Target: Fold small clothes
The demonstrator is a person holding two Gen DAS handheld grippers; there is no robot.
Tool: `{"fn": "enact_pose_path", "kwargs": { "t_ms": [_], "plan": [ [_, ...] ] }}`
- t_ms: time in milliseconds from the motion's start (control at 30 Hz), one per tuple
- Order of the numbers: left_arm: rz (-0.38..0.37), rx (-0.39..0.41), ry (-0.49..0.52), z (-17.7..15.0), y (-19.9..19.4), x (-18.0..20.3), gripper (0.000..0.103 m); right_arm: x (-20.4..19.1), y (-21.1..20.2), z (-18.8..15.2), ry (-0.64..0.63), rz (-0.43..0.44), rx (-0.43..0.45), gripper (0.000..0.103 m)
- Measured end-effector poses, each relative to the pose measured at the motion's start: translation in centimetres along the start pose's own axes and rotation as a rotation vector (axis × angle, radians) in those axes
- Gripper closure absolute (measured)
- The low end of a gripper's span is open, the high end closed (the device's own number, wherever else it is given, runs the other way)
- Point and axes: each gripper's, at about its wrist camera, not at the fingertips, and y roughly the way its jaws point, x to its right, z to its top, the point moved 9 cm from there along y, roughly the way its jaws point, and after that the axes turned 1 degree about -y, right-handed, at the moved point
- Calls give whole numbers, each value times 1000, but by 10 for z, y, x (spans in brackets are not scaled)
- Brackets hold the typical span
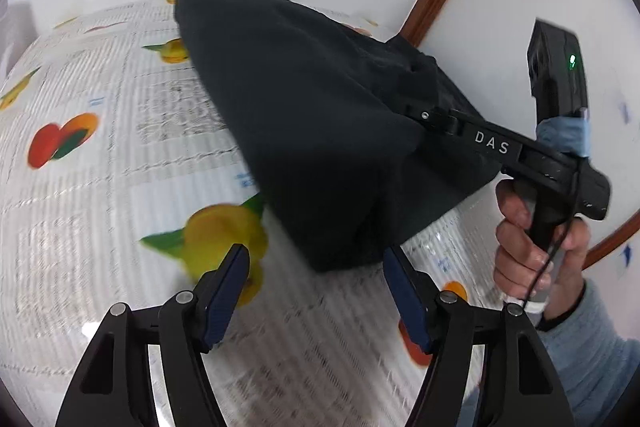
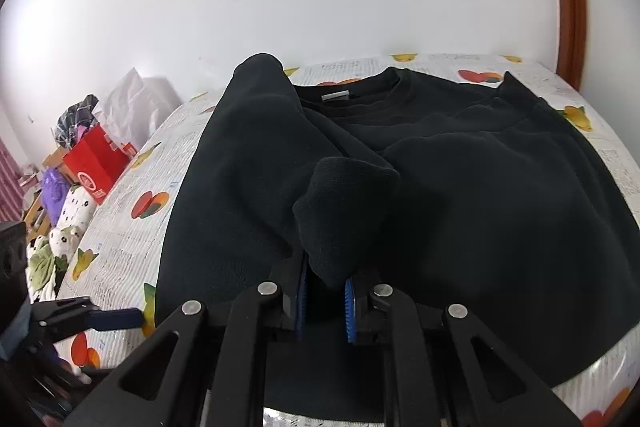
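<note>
A black sweatshirt lies spread on a table covered with a fruit-and-newsprint cloth, its neck and white label toward the far wall. My right gripper is shut on the cuff of a sleeve, which is lifted and folded in over the body. In the left wrist view the sweatshirt rises as a dark mound, with the right gripper gripping into it from the right, held by a hand. My left gripper is open just before the garment's near corner, and its pads touch nothing.
The table stands against a white wall with a brown wooden frame at the right. Left of the table are a red box, plush toys and a white bag. Bare tablecloth lies left of the sweatshirt.
</note>
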Motion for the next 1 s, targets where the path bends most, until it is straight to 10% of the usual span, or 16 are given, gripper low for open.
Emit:
{"fn": "enact_pose_path", "kwargs": {
  "t_ms": [300, 567, 767, 1000],
  "plan": [
    [139, 27, 27, 7, 30, 21, 37, 0, 9, 16, 27, 87, 11, 92],
    [186, 54, 98, 5, 35, 32, 36, 45, -81, 24, 192, 52, 381, 94],
    [174, 40, 105, 9, 42, 43, 38, 83, -53, -22, 247, -57, 164, 91],
    [118, 37, 50, 23, 55, 62, 57, 84, -54, -8, 269, -27, 151, 38]
  ]
}}
